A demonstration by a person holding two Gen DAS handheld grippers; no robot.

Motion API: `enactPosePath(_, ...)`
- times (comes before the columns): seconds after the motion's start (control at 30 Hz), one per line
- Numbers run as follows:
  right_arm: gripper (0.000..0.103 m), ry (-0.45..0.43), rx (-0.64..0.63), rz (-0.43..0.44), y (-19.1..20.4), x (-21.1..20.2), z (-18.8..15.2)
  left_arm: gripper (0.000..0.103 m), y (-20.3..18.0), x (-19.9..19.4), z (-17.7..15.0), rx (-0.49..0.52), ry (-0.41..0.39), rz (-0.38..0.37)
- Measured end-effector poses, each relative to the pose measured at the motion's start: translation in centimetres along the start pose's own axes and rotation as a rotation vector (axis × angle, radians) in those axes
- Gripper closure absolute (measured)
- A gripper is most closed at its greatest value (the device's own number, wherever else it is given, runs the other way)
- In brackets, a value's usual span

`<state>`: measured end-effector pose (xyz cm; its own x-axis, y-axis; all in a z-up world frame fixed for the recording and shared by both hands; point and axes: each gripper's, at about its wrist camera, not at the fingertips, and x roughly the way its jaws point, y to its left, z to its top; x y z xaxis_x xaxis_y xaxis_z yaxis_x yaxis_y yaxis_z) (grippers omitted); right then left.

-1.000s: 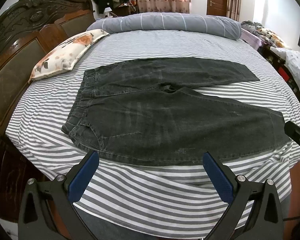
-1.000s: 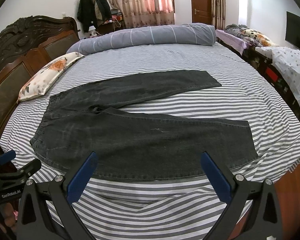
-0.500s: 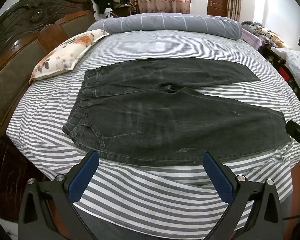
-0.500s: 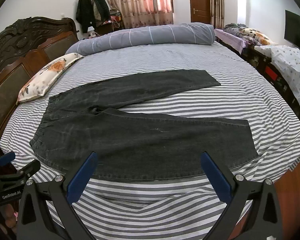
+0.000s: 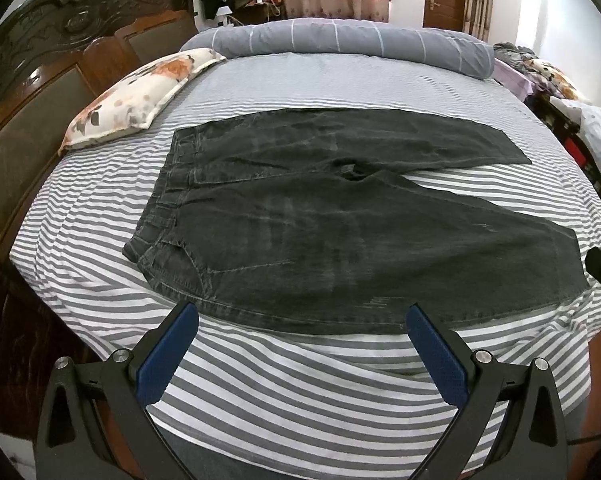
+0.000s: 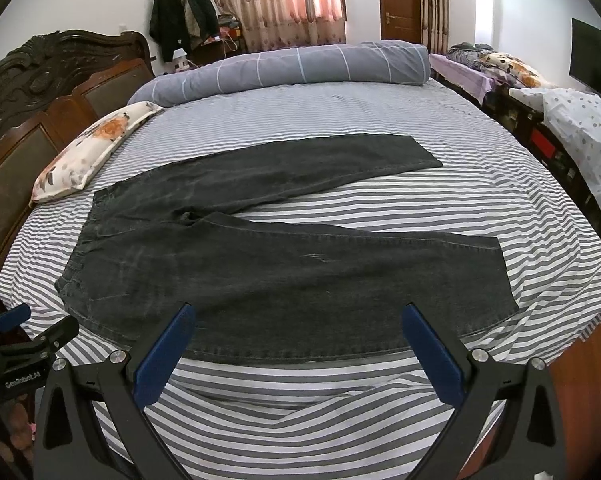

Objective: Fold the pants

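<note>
Dark grey jeans lie flat and unfolded on a grey-and-white striped bed, waistband to the left, both legs spread apart to the right. They also show in the right wrist view. My left gripper is open and empty, hovering over the near edge of the jeans near the waist side. My right gripper is open and empty, over the near edge of the nearer leg. The left gripper's tip shows at the left of the right wrist view.
A floral pillow lies at the far left by the dark wooden headboard. A rolled grey duvet lies along the far side. Furniture with bedding stands to the right of the bed.
Both views have shifted only slightly; the jeans lie as before and both grippers stay open.
</note>
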<state>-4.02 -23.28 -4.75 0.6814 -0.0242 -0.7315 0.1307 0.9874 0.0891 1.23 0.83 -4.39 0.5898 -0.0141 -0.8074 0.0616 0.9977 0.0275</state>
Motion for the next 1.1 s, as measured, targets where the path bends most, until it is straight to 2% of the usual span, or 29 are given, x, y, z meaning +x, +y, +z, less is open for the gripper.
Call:
enactPosePath(0.17,0.000,0.001,-0.001,0.005,-0.1,0.4,0.3,0.003,0.8,0.6,0.6,0.000,-0.022,-0.007)
enactPosePath(0.33,0.000,0.015,0.009,0.014,-0.4,1.4,0.8,0.028,3.2,1.7,2.6,-0.036,-0.046,-0.020)
enactPosePath(0.43,0.000,0.031,0.007,0.011,-0.4,2.1,1.0,0.031,5.8,2.8,4.5,-0.074,-0.048,-0.032)
enactPosePath(0.67,0.000,0.073,0.007,0.016,0.1,5.2,2.7,0.031,14.8,6.2,10.2,-0.234,-0.081,-0.113)
enactPosePath(0.83,0.000,0.082,0.029,0.062,1.0,8.2,5.3,0.031,21.3,10.3,14.1,-0.345,-0.097,-0.233)
enactPosePath(0.87,0.001,0.082,0.029,0.068,1.3,8.9,6.0,0.031,22.5,11.7,14.9,-0.362,-0.093,-0.283)
enactPosePath(0.93,0.001,0.084,0.029,0.080,1.8,10.1,7.0,0.033,24.3,14.2,15.9,-0.385,-0.082,-0.327)
enactPosePath(1.07,0.001,0.082,-0.003,0.078,3.7,13.5,9.2,0.048,26.1,18.9,17.3,-0.371,-0.055,-0.337)
enactPosePath(1.1,0.001,0.087,-0.008,0.077,4.0,14.0,9.4,0.056,26.4,20.3,17.6,-0.363,-0.046,-0.342)
